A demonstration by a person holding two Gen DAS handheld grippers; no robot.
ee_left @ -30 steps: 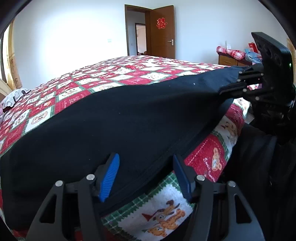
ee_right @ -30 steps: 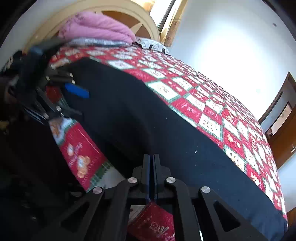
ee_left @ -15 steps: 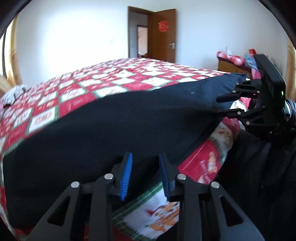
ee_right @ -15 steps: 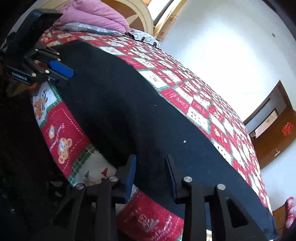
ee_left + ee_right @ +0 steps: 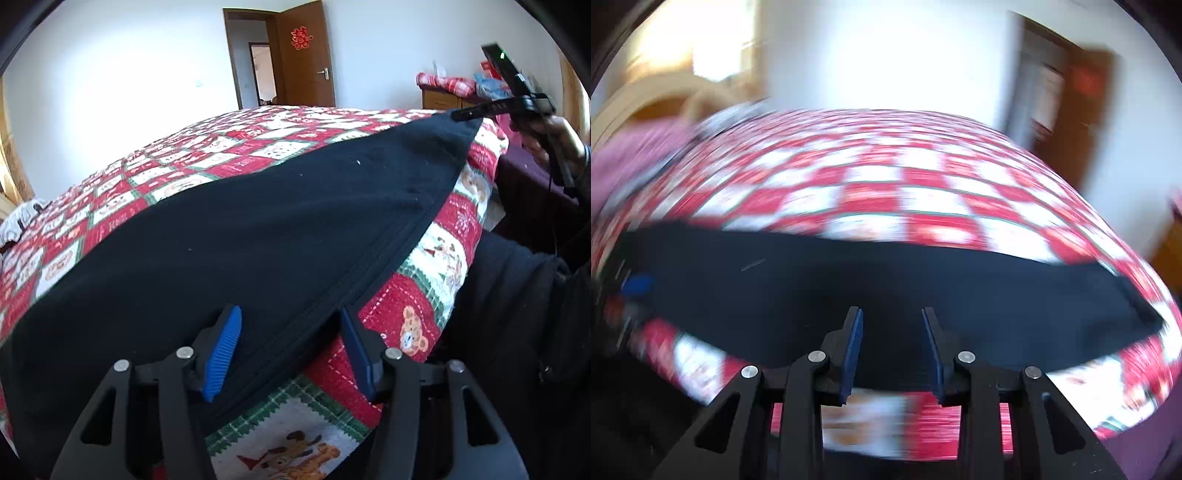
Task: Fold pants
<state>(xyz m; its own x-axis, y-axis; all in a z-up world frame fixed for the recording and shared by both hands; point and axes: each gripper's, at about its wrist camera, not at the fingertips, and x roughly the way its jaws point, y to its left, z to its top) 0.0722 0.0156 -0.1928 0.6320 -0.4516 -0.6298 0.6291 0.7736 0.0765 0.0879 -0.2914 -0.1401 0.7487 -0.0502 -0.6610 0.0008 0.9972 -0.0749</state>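
Note:
Black pants (image 5: 236,236) lie flat along the near edge of a bed with a red, white and green checked quilt (image 5: 207,147). They also show as a long dark band in the blurred right wrist view (image 5: 886,288). My left gripper (image 5: 288,343) is open, its blue pads either side of the pants' near hem. My right gripper (image 5: 890,347) is open over the pants' near edge, holding nothing. In the left wrist view the right gripper (image 5: 506,99) is lifted clear beyond the pants' far end.
A brown door (image 5: 306,62) stands open in the far wall. A wooden cabinet with piled cloth (image 5: 450,92) stands right of the bed. Pink bedding (image 5: 624,162) and a wooden headboard are at the other end. The person's dark clothing (image 5: 517,295) is close on the right.
My right gripper opened, let go of the pants' end and swung away fast, blurring its view. My left gripper narrowed, then opened wide again at the hem.

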